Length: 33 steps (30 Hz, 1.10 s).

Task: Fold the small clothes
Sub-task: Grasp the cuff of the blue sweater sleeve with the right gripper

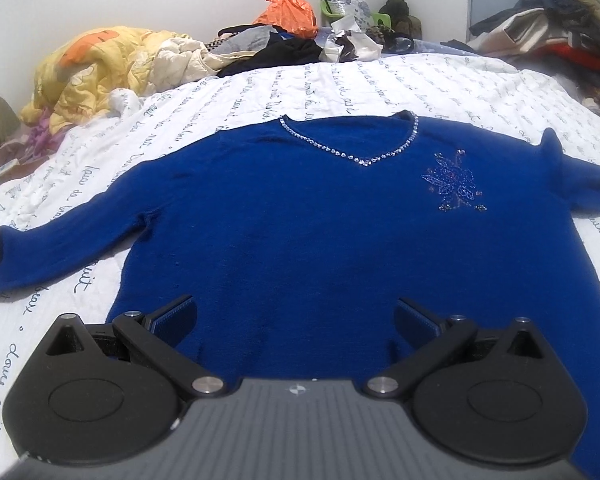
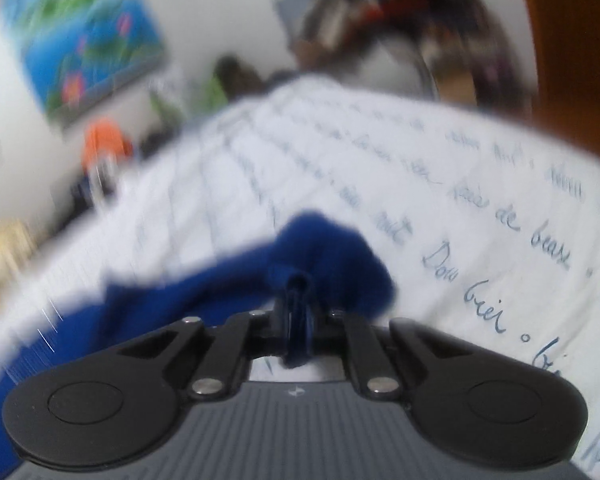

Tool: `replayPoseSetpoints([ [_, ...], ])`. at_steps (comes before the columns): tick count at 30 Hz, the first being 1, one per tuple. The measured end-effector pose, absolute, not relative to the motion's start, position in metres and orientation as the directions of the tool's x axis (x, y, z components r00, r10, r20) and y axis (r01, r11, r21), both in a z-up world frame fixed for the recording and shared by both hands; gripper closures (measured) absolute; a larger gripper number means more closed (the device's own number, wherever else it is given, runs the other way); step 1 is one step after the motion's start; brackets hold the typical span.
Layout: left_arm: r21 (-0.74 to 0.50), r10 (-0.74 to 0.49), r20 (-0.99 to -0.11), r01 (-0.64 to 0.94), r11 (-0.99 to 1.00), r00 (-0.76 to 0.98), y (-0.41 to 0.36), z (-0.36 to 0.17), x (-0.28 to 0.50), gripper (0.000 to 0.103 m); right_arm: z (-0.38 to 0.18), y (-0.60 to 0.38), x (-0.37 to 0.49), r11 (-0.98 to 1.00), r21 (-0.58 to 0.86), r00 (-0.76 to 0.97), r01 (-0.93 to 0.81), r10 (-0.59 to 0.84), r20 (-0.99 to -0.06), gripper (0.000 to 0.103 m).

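A royal-blue sweater (image 1: 300, 220) lies front up and spread flat on the white quilt with handwriting print (image 1: 420, 88). It has a beaded V-neck (image 1: 360, 160) and a sequin flower (image 1: 454, 184), and both sleeves are stretched out to the sides. My left gripper (image 1: 295, 306) hovers open over the sweater's bottom hem, with its fingers wide apart and nothing pinched. The right wrist view is blurred. There, my right gripper (image 2: 298, 284) is shut on a bunched fold of the blue sweater (image 2: 332, 252), lifted off the quilt (image 2: 440, 184).
A crumpled yellow duvet (image 1: 100, 68) lies at the far left of the bed. An orange bag (image 1: 288, 12) and dark clothes (image 1: 284, 52) lie along the back. A tall heap of garments (image 1: 552, 28) stands at the far right. A picture (image 2: 84, 40) hangs on the wall.
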<state>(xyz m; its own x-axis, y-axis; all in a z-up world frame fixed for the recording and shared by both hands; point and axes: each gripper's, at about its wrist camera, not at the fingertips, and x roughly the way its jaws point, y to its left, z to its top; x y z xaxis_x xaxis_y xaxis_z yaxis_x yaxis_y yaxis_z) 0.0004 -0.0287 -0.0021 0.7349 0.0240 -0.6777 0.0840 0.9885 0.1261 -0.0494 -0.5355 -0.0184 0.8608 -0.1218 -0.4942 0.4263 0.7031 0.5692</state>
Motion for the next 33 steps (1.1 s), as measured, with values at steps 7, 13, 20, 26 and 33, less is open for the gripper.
replayPoseSetpoints([
  [7, 0.116, 0.036, -0.677, 0.058, 0.992, 0.735, -0.020, 0.000, 0.002, 0.000, 0.028, -0.600, -0.089, 0.513, 0.787, 0.939, 0.342, -0.156, -0.306, 0.096],
  [13, 0.119, 0.031, -0.678, 0.068, 0.991, 0.734, -0.021, -0.001, 0.001, 0.000, 0.056, -0.618, -0.109, 0.474, 0.832, 0.957, 0.289, -0.178, -0.230, 0.096],
  [20, 0.119, 0.034, -0.678, 0.063, 0.991, 0.734, -0.020, -0.002, 0.002, 0.000, 0.038, -0.598, -0.091, 0.432, 0.861, 0.963, 0.266, -0.091, -0.252, 0.096],
  [26, 0.116, 0.042, -0.672, 0.049, 0.992, 0.740, -0.015, 0.001, 0.002, 0.000, 0.048, -0.527, -0.052, 0.444, 0.891, 0.974, 0.100, 0.139, -0.178, 0.096],
  [33, 0.106, 0.054, -0.670, 0.024, 0.994, 0.741, -0.003, 0.000, 0.003, 0.000, 0.067, -0.441, 0.002, 0.465, 0.884, 0.921, -0.045, 0.362, -0.143, 0.096],
])
